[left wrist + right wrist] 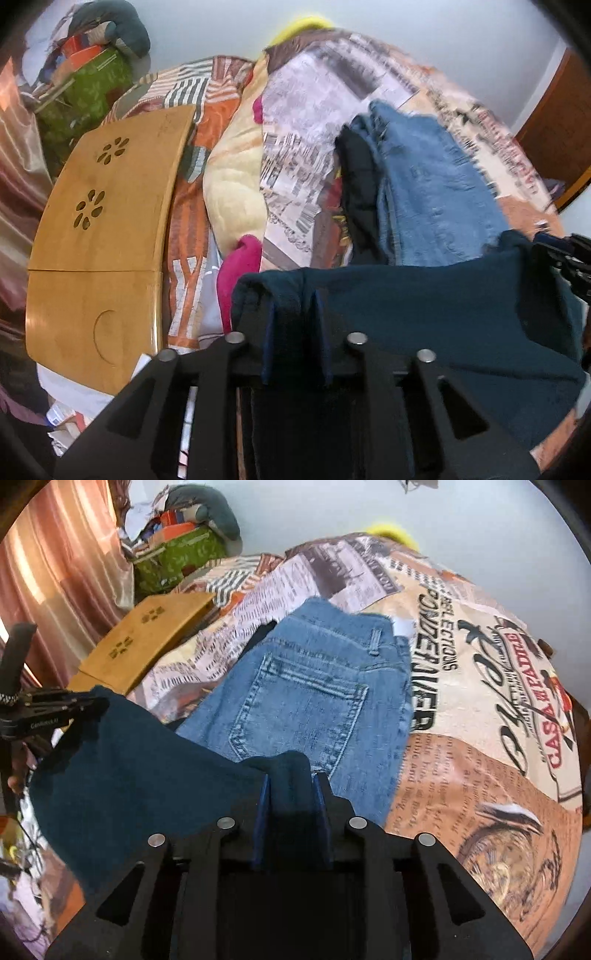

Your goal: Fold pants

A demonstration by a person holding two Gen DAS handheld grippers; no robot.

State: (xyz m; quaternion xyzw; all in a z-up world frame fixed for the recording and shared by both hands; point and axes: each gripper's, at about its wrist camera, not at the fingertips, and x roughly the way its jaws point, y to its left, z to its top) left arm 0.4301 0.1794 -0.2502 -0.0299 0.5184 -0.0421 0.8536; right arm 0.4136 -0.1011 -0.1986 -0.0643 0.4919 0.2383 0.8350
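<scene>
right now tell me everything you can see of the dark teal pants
The dark teal pants look like soft, matte knit fabric. They hang stretched between both tools: the left hand-held gripper and the right hand-held gripper each pinch a bunched fold of the top edge. They are raised over the light blue jeans lying on the printed bedspread.

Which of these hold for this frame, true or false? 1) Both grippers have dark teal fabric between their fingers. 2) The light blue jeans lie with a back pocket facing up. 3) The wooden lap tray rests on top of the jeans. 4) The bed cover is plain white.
1) True. The left gripper and the right gripper each pinch an edge of the dark teal pants, which hang between them.
2) True. The jeans show a stitched back pocket on the upper side.
3) False. The wooden lap tray sits apart from the jeans, off to the side on the bed.
4) False. The bed cover is printed with newspaper-style text and pictures.
</scene>
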